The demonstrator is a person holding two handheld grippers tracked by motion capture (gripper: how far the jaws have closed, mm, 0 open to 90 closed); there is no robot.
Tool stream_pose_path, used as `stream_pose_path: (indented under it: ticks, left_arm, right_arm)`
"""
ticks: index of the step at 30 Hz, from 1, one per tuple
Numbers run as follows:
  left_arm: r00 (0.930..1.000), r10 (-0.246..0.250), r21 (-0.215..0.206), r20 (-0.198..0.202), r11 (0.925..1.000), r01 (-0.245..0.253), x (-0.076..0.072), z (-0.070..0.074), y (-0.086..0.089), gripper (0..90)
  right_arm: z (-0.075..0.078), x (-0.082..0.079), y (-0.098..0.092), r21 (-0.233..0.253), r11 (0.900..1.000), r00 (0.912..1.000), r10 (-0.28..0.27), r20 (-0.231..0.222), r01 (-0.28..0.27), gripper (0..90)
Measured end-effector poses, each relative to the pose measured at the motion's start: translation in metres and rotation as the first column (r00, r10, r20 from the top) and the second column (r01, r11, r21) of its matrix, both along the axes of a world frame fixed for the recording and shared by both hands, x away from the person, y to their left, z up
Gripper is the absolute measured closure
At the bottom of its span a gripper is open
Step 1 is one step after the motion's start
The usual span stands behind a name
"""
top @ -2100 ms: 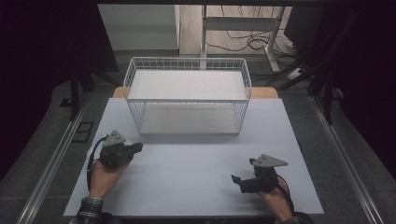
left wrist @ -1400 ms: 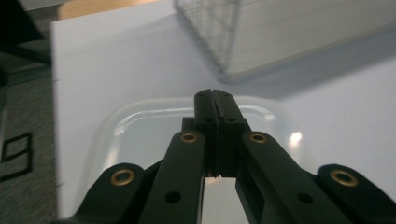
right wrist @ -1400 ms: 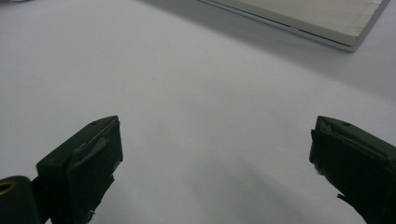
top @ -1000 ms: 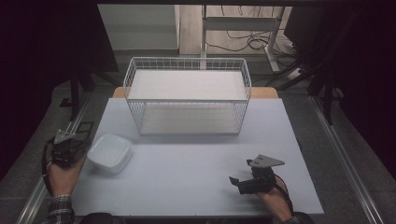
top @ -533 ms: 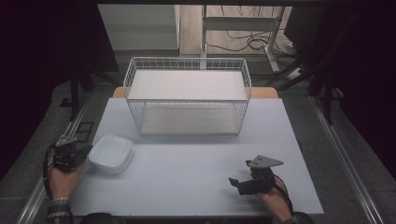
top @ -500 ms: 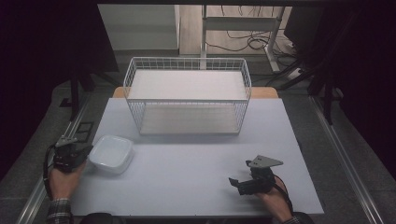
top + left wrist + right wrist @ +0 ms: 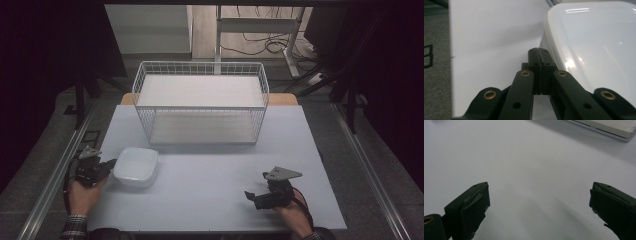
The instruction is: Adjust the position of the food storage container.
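High view. A white table carries a white wire basket at its far middle, standing upright with a pale panel across its top and another on its floor. A white square dish with rounded corners lies near the table's left edge, well in front of the basket and apart from it. The left gripper — held in the left hand — lies at the dish's left side, its tip at the rim. The right gripper, with a grey three-cornered plate on top, rests in the right hand near the table's front right, well apart from the dish and the basket, pointing left.

Left gripper view. The left gripper has its two black jaws pressed together with only a thin seam between them. The tip sits just beside the dish, at its glossy side wall; whether anything is pinched in the seam cannot be told. White table lies to the left.

Right gripper view. The right gripper stands with its jaws wide apart — nothing but bare table between them. A pale, metal-edged slab crosses the upper right corner.
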State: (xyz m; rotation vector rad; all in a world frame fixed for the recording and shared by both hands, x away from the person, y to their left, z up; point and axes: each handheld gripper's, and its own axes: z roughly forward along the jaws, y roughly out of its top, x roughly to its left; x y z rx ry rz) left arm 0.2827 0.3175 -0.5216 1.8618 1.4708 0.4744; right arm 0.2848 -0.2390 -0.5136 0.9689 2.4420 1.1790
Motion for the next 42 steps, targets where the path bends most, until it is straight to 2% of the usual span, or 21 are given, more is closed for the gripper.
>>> stream_pose_path:
  ticks: [5,13,21,23,24,25,26,28,29,30,34,35,36,42]
  left_arm:
    - [0.9983,-0.058,0.006,-0.004,0.9983,0.058,0.001,0.001,-0.021,90.0]
    - [0.9931,-0.116,0.004,-0.015,0.9932,0.116,0.004,0.002,-0.047,90.0]
    - [0.9823,-0.186,0.002,-0.019,0.9825,0.186,0.009,0.004,-0.073,90.0]
    - [0.9761,-0.216,0.013,-0.022,0.9762,0.217,0.01,0.005,-0.085,90.0]
    - [0.9761,-0.216,0.013,-0.022,0.9762,0.217,0.01,0.005,-0.085,90.0]
    - [0.9716,-0.235,0.015,-0.025,0.9717,0.236,0.01,0.006,-0.093,90.0]
    - [0.9716,-0.235,0.015,-0.025,0.9717,0.236,0.01,0.006,-0.093,90.0]
    - [0.9651,-0.26,0.019,-0.027,0.9652,0.261,0.01,0.006,-0.103,90.0]
    - [0.9594,-0.28,0.019,-0.029,0.9595,0.281,0.009,0.007,-0.11,90.0]
    - [0.9594,-0.28,0.019,-0.029,0.9595,0.281,0.009,0.007,-0.11,90.0]
    - [0.9446,-0.327,0.007,-0.031,0.9449,0.327,0.008,0.008,-0.126,90.0]
    - [0.9386,-0.344,0.003,-0.032,0.939,0.344,0.008,0.008,-0.132,90.0]
    - [0.9386,-0.344,0.003,-0.032,0.939,0.344,0.008,0.008,-0.132,90.0]
    - [0.9163,-0.399,-0.012,-0.031,0.9168,0.399,0.006,0.009,-0.153,90.0]
  right_arm:
    - [0.0,0.0,0.001,-0.001,1.0,0.9999,0.008,0.008,-0.008,3.0]
    - [0.0,0.0,0.001,-0.007,1.0,0.9999,0.009,0.007,-0.009,3.1]
    - [-0.001,-0.001,0.002,-0.01,1.0,0.9999,0.013,0.008,-0.013,3.2]
    - [-0.001,-0.001,0.003,-0.011,1.0,0.9999,0.014,0.007,-0.014,3.3]
    - [-0.001,-0.001,0.003,-0.011,1.0,0.9999,0.014,0.007,-0.014,3.3]
    - [-0.001,0.0,0.003,-0.012,1.0,0.9999,0.014,0.007,-0.014,3.4]
    - [-0.001,0.0,0.003,-0.012,1.0,0.9999,0.014,0.007,-0.014,3.4]
    - [-0.001,-0.001,0.003,-0.012,1.0,0.9999,0.015,0.007,-0.015,3.5]
    - [-0.001,-0.001,0.003,-0.012,1.0,0.9998,0.016,0.008,-0.016,3.5]
    - [-0.001,-0.001,0.003,-0.012,1.0,0.9998,0.016,0.008,-0.016,3.5]
    - [-0.001,-0.001,0.003,-0.013,1.0,0.9999,0.015,0.008,-0.015,3.5]
    - [-0.001,-0.001,0.003,-0.014,1.0,0.9998,0.016,0.007,-0.016,3.6]
    - [-0.001,-0.001,0.003,-0.014,1.0,0.9998,0.016,0.007,-0.016,3.6]
    - [-0.001,-0.001,0.003,-0.017,1.0,0.9998,0.016,0.007,-0.016,3.6]
